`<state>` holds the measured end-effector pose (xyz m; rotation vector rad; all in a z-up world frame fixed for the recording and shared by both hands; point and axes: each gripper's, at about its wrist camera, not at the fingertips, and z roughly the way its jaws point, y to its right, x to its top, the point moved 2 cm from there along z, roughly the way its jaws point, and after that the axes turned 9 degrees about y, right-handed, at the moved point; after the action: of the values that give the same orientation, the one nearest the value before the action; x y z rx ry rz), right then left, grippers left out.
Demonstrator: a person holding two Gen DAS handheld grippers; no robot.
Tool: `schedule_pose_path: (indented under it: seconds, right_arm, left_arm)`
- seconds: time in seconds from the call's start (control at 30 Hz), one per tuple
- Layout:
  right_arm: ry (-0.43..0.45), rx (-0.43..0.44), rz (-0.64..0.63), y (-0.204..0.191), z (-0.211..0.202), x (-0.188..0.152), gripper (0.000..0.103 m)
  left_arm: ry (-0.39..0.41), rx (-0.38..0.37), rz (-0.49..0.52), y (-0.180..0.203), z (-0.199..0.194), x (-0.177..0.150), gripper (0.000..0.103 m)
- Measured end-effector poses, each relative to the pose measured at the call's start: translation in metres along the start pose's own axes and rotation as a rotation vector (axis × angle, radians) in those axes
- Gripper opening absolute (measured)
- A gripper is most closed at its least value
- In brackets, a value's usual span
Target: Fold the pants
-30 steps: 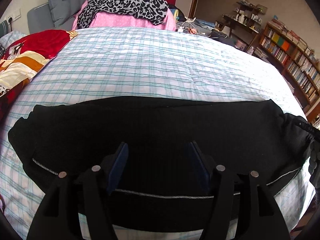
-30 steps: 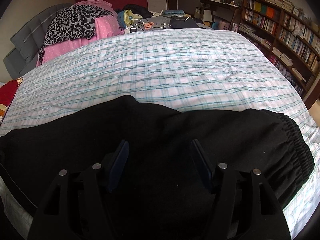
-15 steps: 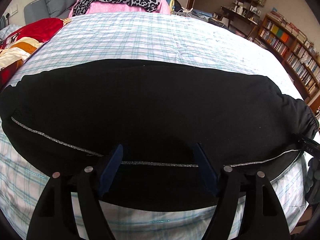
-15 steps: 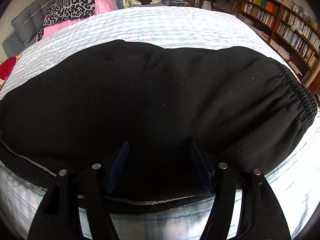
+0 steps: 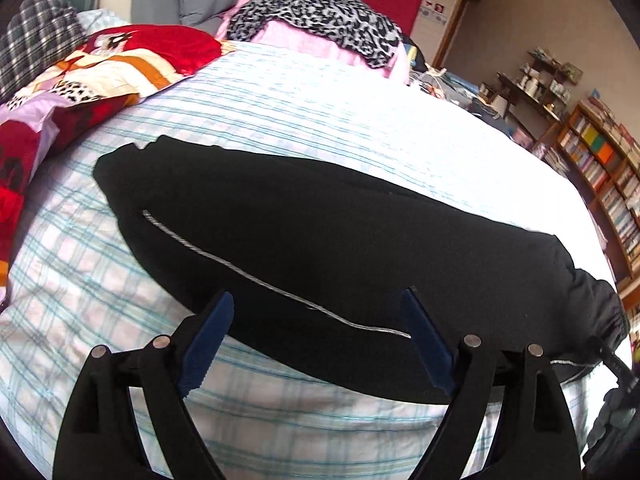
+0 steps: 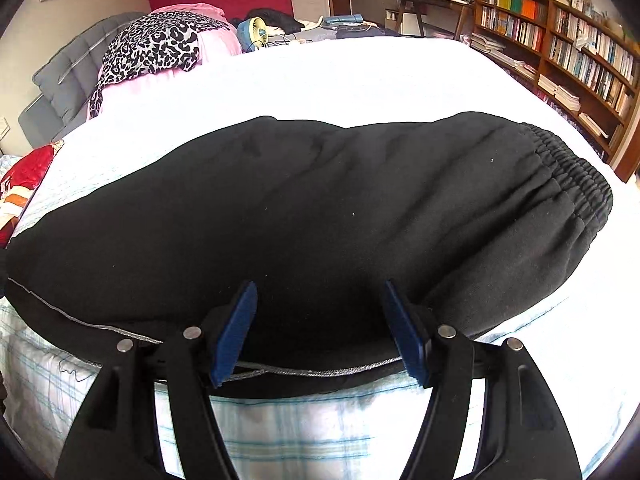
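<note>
Black pants (image 6: 320,216) folded lengthwise across plaid bed (image 5: 312,112); both claws (image 5: 316,340) (image 6: 320,328) spread wide, released, over near edge. Bookshelves (image 6: 560,40) far right.

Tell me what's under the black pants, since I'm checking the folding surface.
The black pants lie on a plaid bedsheet, visible all around them. Whatever sits directly beneath the fabric is covered.
</note>
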<state>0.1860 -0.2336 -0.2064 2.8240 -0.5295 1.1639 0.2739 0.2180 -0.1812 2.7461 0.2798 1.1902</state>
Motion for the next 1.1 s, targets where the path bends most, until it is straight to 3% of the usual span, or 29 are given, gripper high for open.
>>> schedule_pose_path:
  seconds: [0.3,0.43,0.63,0.8,1.0,1.07,1.1]
  right_arm:
    - [-0.033,-0.005,0.002,-0.003,0.005,-0.004,0.067]
    - [-0.031,-0.02,-0.022,-0.005,0.008,-0.007,0.067]
    - [-0.031,-0.025,-0.028,-0.005,0.009,-0.008,0.067]
    - [-0.03,-0.032,-0.032,-0.006,0.01,-0.009,0.067]
    - [-0.031,-0.043,-0.032,-0.006,0.011,-0.009,0.067]
    - [-0.032,-0.048,-0.033,-0.006,0.012,-0.009,0.067]
    - [-0.032,-0.051,-0.034,-0.007,0.012,-0.009,0.067]
  left_arm:
    - [-0.012,0.139,-0.191,-0.08,0.006,0.006,0.086]
    - [-0.01,0.131,-0.281,-0.105,0.01,0.006,0.086]
    - [0.001,0.054,-0.422,-0.127,0.024,0.01,0.092]
    - [0.024,0.019,-0.455,-0.13,0.036,0.022,0.097]
    - [0.026,0.009,-0.394,-0.118,0.052,0.032,0.097]
    - [0.024,0.0,-0.38,-0.115,0.056,0.034,0.095]
    - [0.02,-0.014,-0.379,-0.113,0.058,0.035,0.087]
